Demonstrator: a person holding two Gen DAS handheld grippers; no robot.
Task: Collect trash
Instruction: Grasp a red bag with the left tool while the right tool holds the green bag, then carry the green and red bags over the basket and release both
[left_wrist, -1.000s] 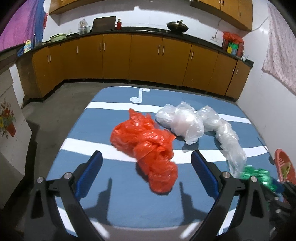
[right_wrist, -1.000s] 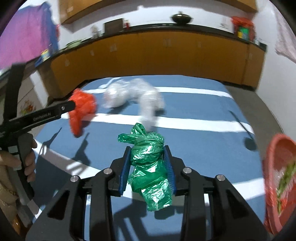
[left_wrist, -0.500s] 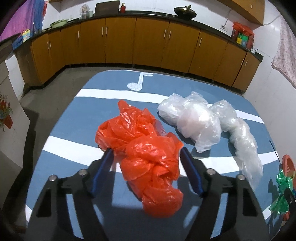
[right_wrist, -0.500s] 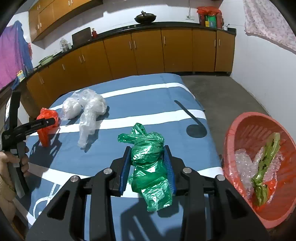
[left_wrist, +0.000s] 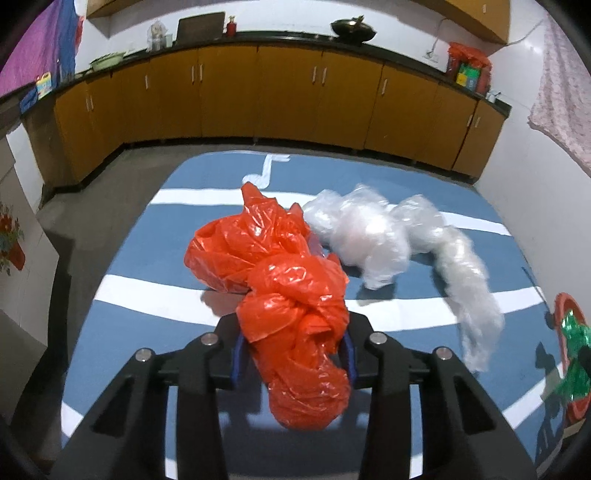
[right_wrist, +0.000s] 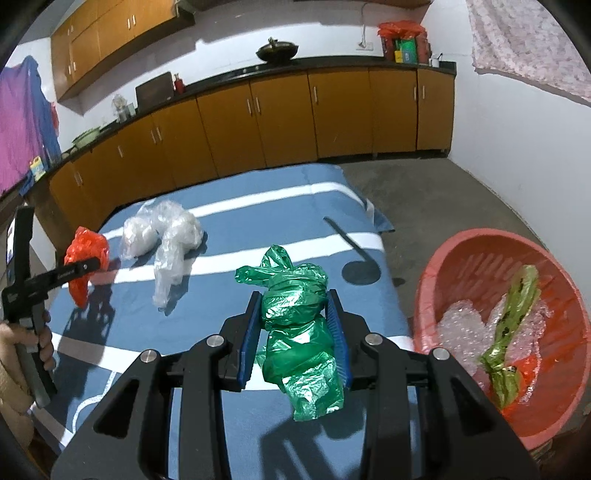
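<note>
Clamped between the blue pads of the left tool (left_wrist: 293, 354), a crumpled orange plastic bag (left_wrist: 280, 288) is held above the blue, white-striped surface (left_wrist: 147, 258). The bag is glossy and heavily wrinkled, knotted into several bulging lobes; its upper part billows beyond the pads, while a rounded tail hangs down between the black arms of the tool. In the right wrist view the same orange bag (right_wrist: 85, 258) is seen raised off the surface, with its shadow cast on the cloth below it.

A green plastic bag (right_wrist: 299, 325) is gripped by the right tool (right_wrist: 294, 334), whose pads are pressed against both of its sides. This bag is translucent, twisted and tied near the top, with a loose flap drooping toward the camera. It is held over the near right part of the surface, just beside a pink basin (right_wrist: 480, 251).

A clear plastic bag (left_wrist: 388, 240) is left lying on the surface, just to the right of the orange one in the left wrist view; it is cloudy, puffed at one end and drawn out into a long limp tail.

Inside the pink basin, a yellow-green wrapper (right_wrist: 511, 325), bubble wrap (right_wrist: 458, 325) and an orange scrap (right_wrist: 526, 369) can be made out.
</note>
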